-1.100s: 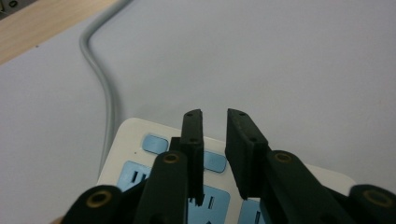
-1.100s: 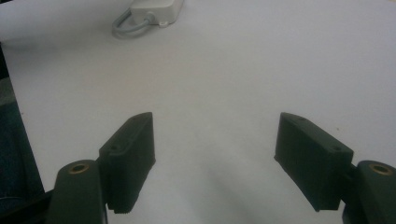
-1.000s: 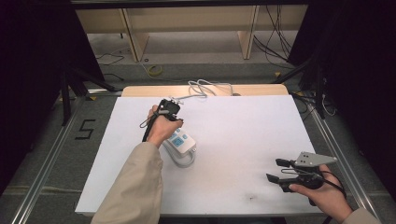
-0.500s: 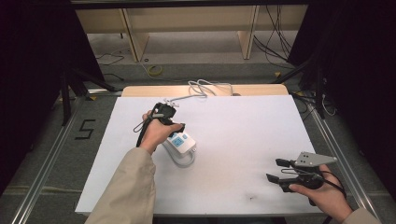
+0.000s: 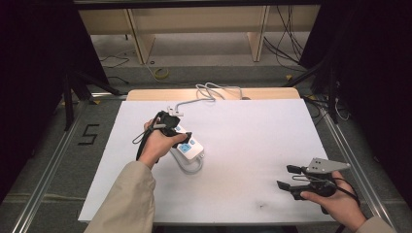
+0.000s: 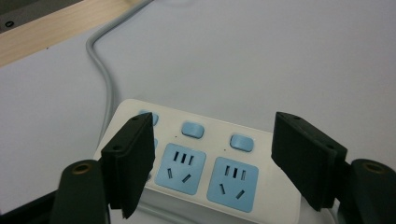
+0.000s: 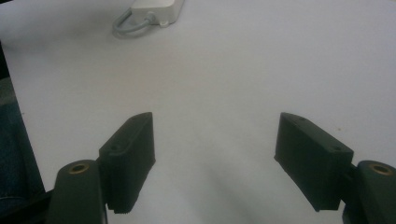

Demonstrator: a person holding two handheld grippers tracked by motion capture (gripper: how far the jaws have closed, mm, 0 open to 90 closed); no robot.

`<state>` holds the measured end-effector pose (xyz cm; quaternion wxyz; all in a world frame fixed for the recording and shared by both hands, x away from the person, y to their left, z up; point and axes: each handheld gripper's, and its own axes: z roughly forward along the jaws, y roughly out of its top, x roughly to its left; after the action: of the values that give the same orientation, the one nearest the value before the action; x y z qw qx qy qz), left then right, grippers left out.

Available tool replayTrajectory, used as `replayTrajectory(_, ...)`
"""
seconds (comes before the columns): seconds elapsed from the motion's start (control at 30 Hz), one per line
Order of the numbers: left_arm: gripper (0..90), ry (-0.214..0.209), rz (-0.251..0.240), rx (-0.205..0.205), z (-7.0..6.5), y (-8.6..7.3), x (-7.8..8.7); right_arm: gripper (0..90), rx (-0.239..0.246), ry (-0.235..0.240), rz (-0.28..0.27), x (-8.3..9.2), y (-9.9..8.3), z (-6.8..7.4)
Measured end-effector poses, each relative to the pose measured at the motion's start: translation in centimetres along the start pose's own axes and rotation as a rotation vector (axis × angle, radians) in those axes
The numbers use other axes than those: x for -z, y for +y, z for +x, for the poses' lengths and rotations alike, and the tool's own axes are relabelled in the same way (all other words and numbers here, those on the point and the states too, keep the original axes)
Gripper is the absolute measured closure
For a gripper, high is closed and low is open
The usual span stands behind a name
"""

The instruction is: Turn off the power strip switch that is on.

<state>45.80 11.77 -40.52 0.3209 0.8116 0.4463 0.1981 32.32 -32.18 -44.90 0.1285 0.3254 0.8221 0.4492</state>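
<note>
While both hand-held grippers gape empty, the left (image 6: 212,163) hovers over the power strip (image 6: 205,172), its cable (image 5: 214,92) trailing away.

A white-covered table (image 5: 252,145) carries a power strip (image 5: 190,148); its grey cable (image 5: 209,92) coils at the wooden far edge

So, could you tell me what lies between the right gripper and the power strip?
Nothing: bare white table top separates the right gripper from the power strip, seen in the high view.

Overhead and claw views (shared power strip (image 5: 188,148))
</note>
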Motion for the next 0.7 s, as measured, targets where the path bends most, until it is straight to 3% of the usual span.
replayTrajectory(0.7, 29.4, -0.038, -0.09, -0.05, -1.5, -3.2, 2.6, 28.6, 0.0, 0.0, -0.002, 0.0, 0.0, 0.0)
